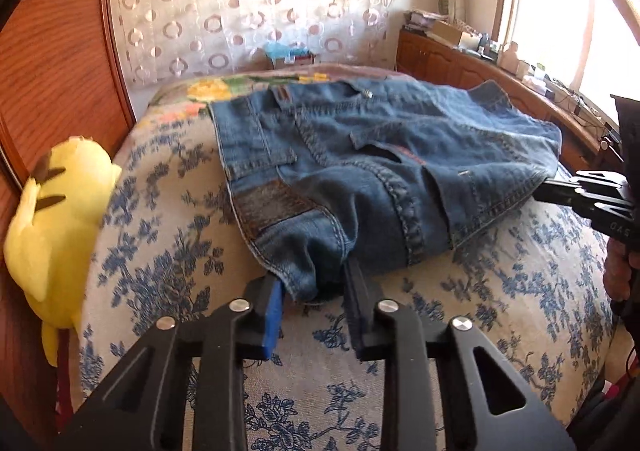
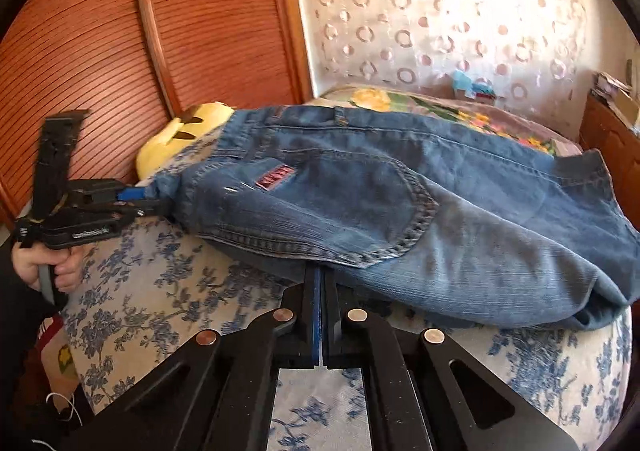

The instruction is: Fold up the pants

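The jeans — lying folded on the bed — are being clamped at the near edge by both grippers, left and right, jaws pinched on denim, probably for another fold.

Sunlit patterned curtains hang behind a floral-covered bed, between a wooden wardrobe and a low cabinet.

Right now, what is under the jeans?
The jeans lie on a blue-floral bedspread; a flowered blanket shows past the waistband. Whatever lies beneath the denim itself is covered.
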{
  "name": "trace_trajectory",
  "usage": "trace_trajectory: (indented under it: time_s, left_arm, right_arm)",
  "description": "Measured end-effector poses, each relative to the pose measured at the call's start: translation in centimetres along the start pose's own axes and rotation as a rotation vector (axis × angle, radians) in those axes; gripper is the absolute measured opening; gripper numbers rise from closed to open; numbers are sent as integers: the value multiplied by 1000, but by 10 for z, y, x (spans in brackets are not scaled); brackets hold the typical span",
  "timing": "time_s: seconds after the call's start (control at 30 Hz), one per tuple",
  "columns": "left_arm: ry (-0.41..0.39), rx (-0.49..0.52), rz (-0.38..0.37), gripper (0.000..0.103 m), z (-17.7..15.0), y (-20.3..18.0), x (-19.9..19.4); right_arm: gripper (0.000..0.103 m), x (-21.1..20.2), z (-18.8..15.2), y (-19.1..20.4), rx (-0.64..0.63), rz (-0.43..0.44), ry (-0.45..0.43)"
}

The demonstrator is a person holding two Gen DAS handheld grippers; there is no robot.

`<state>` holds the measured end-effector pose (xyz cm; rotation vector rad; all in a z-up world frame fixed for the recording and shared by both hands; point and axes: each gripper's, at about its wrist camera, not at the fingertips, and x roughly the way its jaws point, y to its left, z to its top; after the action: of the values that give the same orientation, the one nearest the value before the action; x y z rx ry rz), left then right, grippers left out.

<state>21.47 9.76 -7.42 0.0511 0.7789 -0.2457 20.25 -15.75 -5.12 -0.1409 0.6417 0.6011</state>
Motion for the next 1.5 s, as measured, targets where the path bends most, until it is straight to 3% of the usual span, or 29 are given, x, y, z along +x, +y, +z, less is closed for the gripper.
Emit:
trace_trajectory:
  time_s: [0.13,0.2,0.27,0.37,0.6,0.8,0.83,0.87,0.97,1.23,1.37,1.5]
  left_arm:
    - [-33,2,12,21,10,-3,-9]
    - [-40,2,18,21,15,-3,-11]
    - [-41,-1,18,21,20,-2,-12]
    - [-38,-3,22,21,22,-1,-9]
    - [-32,-6,28,21,21,-1,-5]
    - [-24,-4,7,16,22,-3,-3]
    - [-20,3,4,16,22,-4,-4]
    - [-24,9,8,16,22,-5,-5]
    - [-40,17,14,15,26,-7,-12]
    - [-184,26,30,11,57,-12,-69]
    - [-219,27,52,11,55,-5,-94]
    - [-191,19,63,11,34,5,-99]
  right_arm:
    - [5,2,-6,-12,6,-63,41]
    - [24,2,-8,-18,8,-105,59]
    - [27,2,-13,-26,6,-116,75]
    - [39,-1,-19,-36,4,-181,83]
    - [42,-1,-19,-53,37,-169,82]
    - [41,18,2,-57,31,-88,57]
    - [34,23,3,-58,30,-87,72]
    - [20,28,4,-58,28,-74,95]
    - [9,23,6,-56,28,-65,77]
    - [7,-50,29,-51,48,-12,-94]
    - [7,-75,30,-32,36,53,-103]
    - [7,-76,13,-14,12,65,-61]
